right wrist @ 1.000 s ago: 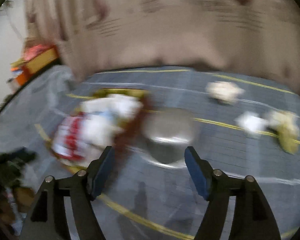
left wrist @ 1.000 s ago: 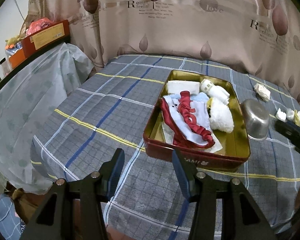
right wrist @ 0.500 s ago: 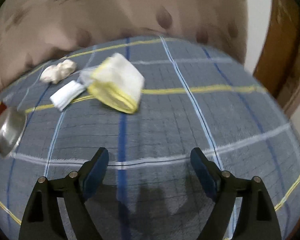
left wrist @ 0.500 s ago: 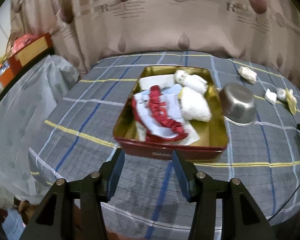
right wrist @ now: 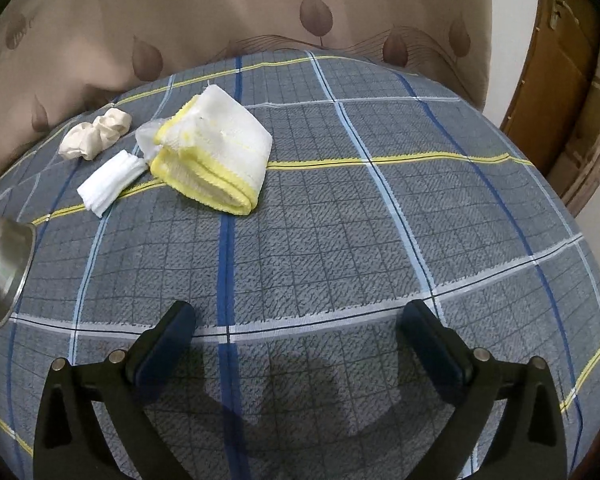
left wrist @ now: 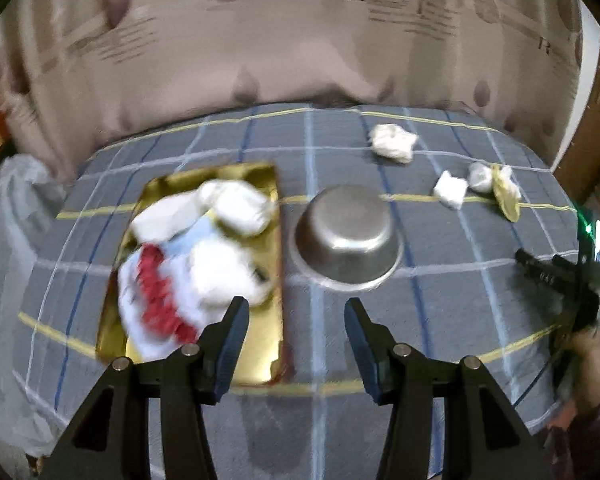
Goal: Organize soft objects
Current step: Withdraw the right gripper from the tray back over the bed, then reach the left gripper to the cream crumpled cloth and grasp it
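A folded white waffle-weave cloth with yellow edging (right wrist: 216, 160) lies on the grey plaid woven tablecloth (right wrist: 340, 240). Just left of it sit a small folded white ribbed cloth (right wrist: 110, 182) and a crumpled cream rag (right wrist: 96, 134). Farther left stand an upturned round steel bowl (left wrist: 348, 240) and a rectangular gold tin (left wrist: 264, 344) heaped with white, blue and red fabrics (left wrist: 192, 264). Behind hangs a beige leaf-print curtain (right wrist: 260, 4); its lettering is unreadable. The right gripper (right wrist: 300, 340) is opening wide, empty; the left gripper (left wrist: 296, 332) stands parted, empty.
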### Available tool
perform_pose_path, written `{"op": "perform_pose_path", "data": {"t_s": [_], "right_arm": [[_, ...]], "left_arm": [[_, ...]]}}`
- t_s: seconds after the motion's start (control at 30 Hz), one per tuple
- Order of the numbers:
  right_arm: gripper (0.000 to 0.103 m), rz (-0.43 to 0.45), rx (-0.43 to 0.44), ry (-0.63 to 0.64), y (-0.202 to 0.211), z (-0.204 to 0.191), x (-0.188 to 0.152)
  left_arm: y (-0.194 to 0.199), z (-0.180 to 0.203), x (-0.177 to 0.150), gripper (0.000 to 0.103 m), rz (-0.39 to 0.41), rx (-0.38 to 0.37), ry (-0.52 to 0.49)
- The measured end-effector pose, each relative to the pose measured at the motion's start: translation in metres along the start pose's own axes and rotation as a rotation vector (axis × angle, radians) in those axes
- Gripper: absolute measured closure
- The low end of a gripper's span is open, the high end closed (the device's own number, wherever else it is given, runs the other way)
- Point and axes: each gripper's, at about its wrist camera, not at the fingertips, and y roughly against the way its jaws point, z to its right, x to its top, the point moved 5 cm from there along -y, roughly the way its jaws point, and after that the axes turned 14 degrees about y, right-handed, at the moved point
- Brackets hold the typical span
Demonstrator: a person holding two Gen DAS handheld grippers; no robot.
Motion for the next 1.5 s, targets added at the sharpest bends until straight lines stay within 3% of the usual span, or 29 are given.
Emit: {"op": "perform_pose_path", "data": {"t_s": [0.13, 0.3, 0.5, 0.7, 0.8, 1.03, 1.13, 1.4, 1.43, 1.5], "right_arm": [[0.000, -0.006, -0.014, 0.011, 0.004, -0.008, 0.001], [0.000, 0.007, 0.008, 0.014, 0.008, -0.009, -0.001], [0.000, 0.005, 0.006, 0.024, 0.007, -0.012, 0.000], [0.000, 0.012, 0.024, 0.026, 0.007, -0.012, 0.001], [0.000, 0.016, 0.030, 0.024, 0.007, -0.012, 0.001], [0.000, 0.021, 0.037, 0.020, 0.009, -0.012, 0.002], [0.000, 0.022, 0.037, 0.019, 0.009, -0.012, 0.002], [0.000, 0.021, 0.038, 0.018, 0.008, -0.012, 0.002], [0.000, 0.020, 0.037, 0.018, 0.008, -0.012, 0.002], [0.000, 0.018, 0.037, 0.018, 0.008, -0.012, 0.003]], "left_arm": [[-0.013, 0.034, 0.026, 0.052, -0.006, -0.016, -0.075], [-0.044, 0.085, 0.066, 0.050, -0.050, -0.090, -0.160], [-0.096, 0.134, 0.109, 0.050, -0.087, -0.081, -0.246], [-0.143, 0.158, 0.141, 0.050, -0.137, -0.153, -0.275], [-0.174, 0.169, 0.158, 0.050, -0.207, -0.189, -0.297], [-0.226, 0.178, 0.175, 0.050, -0.319, -0.213, -0.311], [-0.245, 0.179, 0.175, 0.050, -0.334, -0.172, -0.331], [-0.275, 0.192, 0.163, 0.048, -0.375, -0.175, -0.327], [-0.273, 0.197, 0.163, 0.049, -0.345, -0.189, -0.338], [-0.274, 0.199, 0.161, 0.093, -0.327, -0.180, -0.348]]}}
